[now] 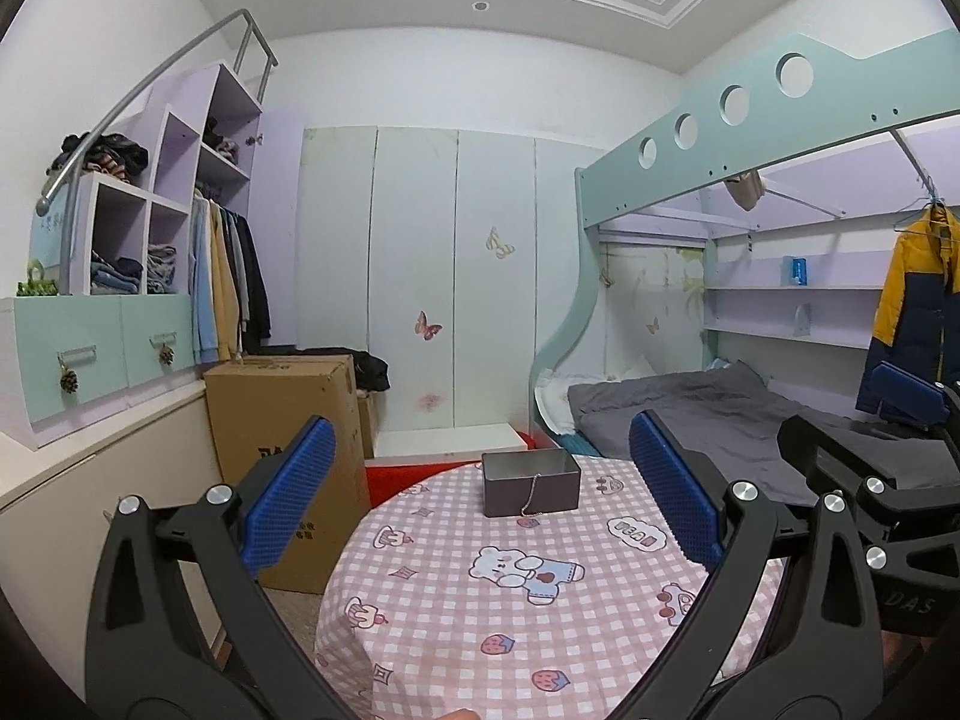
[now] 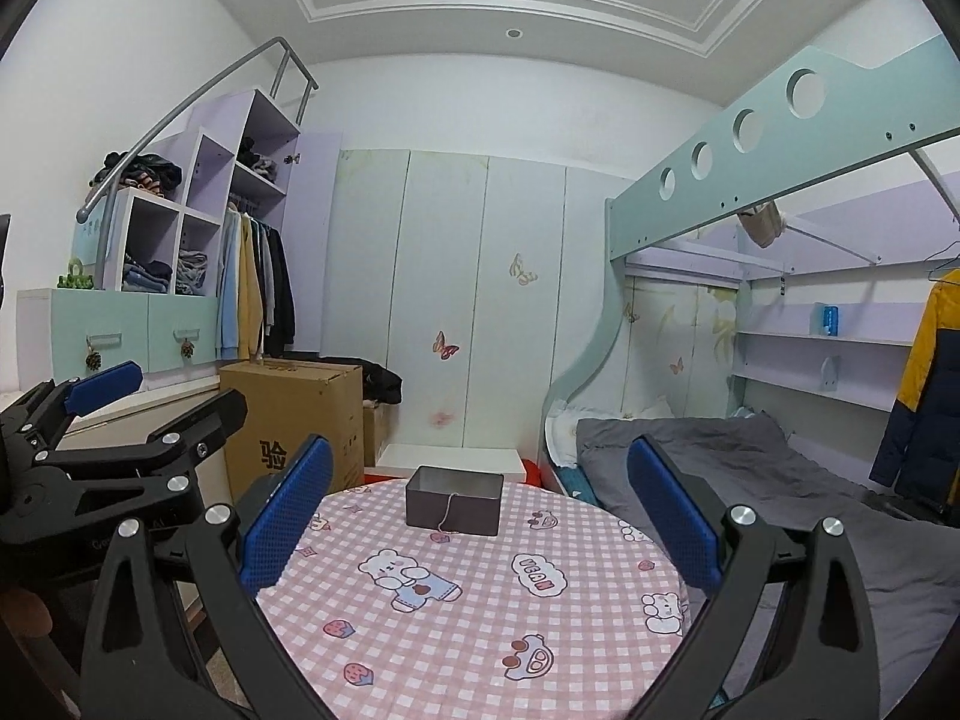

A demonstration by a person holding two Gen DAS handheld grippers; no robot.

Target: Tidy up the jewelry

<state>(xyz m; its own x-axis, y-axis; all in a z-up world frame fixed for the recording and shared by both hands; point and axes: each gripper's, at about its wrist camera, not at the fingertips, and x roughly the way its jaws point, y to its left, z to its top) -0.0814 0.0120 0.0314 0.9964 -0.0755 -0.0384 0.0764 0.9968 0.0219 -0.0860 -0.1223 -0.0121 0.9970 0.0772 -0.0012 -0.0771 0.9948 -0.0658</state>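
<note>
A small dark open box (image 1: pixel 531 483) stands at the far edge of a round table with a pink checked cloth (image 1: pixel 480 612). A thin silver chain (image 1: pixel 528 498) hangs over the box's front wall, its end on the cloth. The box (image 2: pixel 454 500) and chain (image 2: pixel 447 513) also show in the right wrist view. My left gripper (image 1: pixel 480 498) is open and empty, held above the near side of the table. My right gripper (image 2: pixel 480 510) is open and empty, to the right of the left one. Each gripper shows at the edge of the other's view.
A cardboard box (image 1: pixel 288 450) stands on the floor left of the table. A bunk bed with grey bedding (image 1: pixel 690 408) is at the right. A wardrobe (image 1: pixel 450 276) and shelves with clothes (image 1: pixel 150 228) line the back and left.
</note>
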